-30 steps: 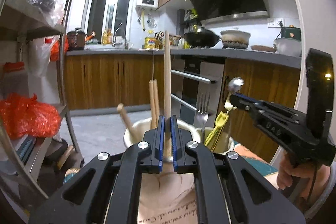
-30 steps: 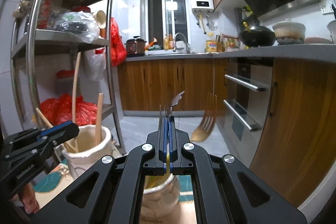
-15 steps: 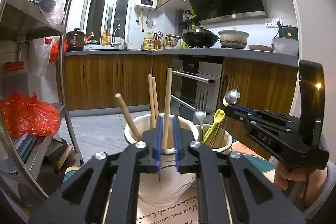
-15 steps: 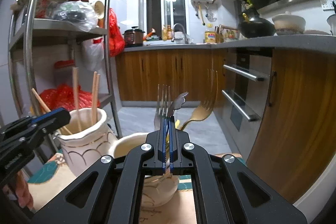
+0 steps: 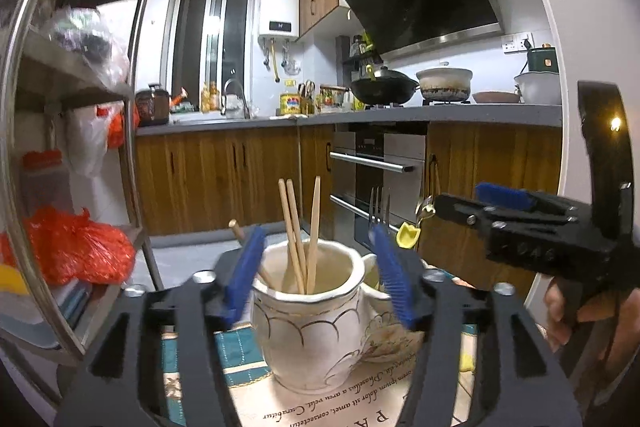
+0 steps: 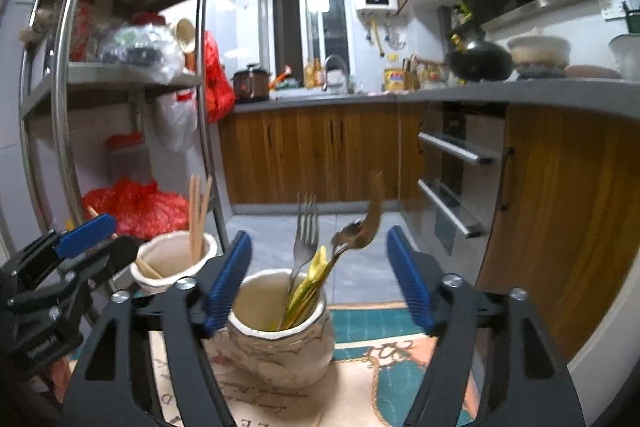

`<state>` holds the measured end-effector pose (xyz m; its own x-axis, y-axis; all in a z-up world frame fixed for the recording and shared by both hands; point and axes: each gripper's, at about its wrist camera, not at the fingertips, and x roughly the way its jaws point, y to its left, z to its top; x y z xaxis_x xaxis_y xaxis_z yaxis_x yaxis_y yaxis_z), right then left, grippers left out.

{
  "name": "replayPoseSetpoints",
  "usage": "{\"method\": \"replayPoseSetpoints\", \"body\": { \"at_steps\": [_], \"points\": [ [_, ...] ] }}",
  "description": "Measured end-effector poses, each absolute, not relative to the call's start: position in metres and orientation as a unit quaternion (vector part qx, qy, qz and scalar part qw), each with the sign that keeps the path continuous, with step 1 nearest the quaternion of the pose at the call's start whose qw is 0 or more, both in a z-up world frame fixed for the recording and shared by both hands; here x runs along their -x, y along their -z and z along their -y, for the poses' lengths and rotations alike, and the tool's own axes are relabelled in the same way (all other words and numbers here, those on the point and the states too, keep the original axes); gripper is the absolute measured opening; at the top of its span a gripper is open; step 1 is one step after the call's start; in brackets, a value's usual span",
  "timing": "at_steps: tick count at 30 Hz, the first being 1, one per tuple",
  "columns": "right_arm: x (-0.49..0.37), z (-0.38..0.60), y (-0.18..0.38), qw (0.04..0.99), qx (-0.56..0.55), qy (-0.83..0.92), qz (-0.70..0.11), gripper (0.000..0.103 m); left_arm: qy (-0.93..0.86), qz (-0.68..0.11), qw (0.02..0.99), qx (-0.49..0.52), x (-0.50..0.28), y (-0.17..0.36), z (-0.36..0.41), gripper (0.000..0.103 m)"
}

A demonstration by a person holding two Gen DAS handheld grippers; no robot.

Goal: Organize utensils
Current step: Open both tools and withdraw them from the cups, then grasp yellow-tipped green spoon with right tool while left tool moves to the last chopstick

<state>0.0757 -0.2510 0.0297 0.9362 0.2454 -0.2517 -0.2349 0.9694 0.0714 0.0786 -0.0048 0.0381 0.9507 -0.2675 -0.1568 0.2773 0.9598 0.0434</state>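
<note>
Chopsticks (image 5: pixel 297 231) stand nearly upright in the left-hand ceramic jar (image 5: pixel 316 323), their long axes close to vertical with the free ends up; two lean together slightly to the left, a third tilts slightly to the right, and a further wooden handle (image 5: pixel 237 229) slants out over the jar's left rim. Their lower ends are hidden inside the jar. In the second ceramic jar (image 6: pixel 280 339), just beside the first on a patterned mat (image 6: pixel 372 355), a fork (image 6: pixel 305 227) stands tines up, with a yellow-handled utensil (image 6: pixel 310 283) and a spoon (image 6: pixel 348 239) leaning to the right. A brownish shape (image 6: pixel 375 207) above the spoon is blurred and cannot be identified. The left gripper (image 5: pixel 320 267) has its blue-padded jaws spread wide to either side of the chopstick jar, holding nothing; whether the pads touch the jar cannot be told. The right gripper (image 6: pixel 320 275) is likewise spread wide, flanking the cutlery jar and gripping nothing. In the left wrist view, the second jar is largely hidden behind the first and the right-hand pad; only its fork and utensil tips show. Each gripper appears at the edge of the other's view, cut off by the frame. A metal shelf rack (image 6: pixel 60 99) stands at left, kitchen cabinets (image 6: pixel 320 151) behind.
</note>
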Motion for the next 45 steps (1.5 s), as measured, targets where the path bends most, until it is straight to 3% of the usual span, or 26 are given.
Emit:
{"method": "replayPoseSetpoints", "body": {
  "at_steps": [1, 2, 4, 8, 26, 45],
  "points": [
    [-0.071, 0.255, -0.033, 0.984, -0.023, -0.122, -0.126, 0.093, 0.139, -0.073, 0.987, -0.033, -0.075, -0.04, 0.006, 0.072],
    [-0.066, 0.259, -0.035, 0.984, -0.027, -0.122, -0.124, 0.095, 0.141, -0.072, 0.987, -0.031, -0.069, -0.042, 0.007, 0.075],
    [-0.057, 0.266, -0.039, 0.985, -0.03, -0.118, -0.119, 0.098, 0.143, -0.074, 0.987, -0.028, -0.061, -0.046, 0.009, 0.087],
    [-0.042, 0.276, -0.043, 0.987, -0.032, -0.109, -0.116, 0.098, 0.136, -0.076, 0.987, -0.026, -0.044, -0.05, 0.013, 0.097],
    [-0.005, 0.302, -0.01, 0.97, -0.054, -0.106, -0.212, 0.098, 0.139, -0.12, 0.983, -0.019, 0.005, -0.054, 0.011, 0.097],
    [-0.002, 0.286, 0.064, 0.936, 0.003, -0.104, -0.337, 0.098, 0.12, -0.222, 0.967, -0.013, 0.0, 0.021, 0.004, 0.097]
  ]
}}
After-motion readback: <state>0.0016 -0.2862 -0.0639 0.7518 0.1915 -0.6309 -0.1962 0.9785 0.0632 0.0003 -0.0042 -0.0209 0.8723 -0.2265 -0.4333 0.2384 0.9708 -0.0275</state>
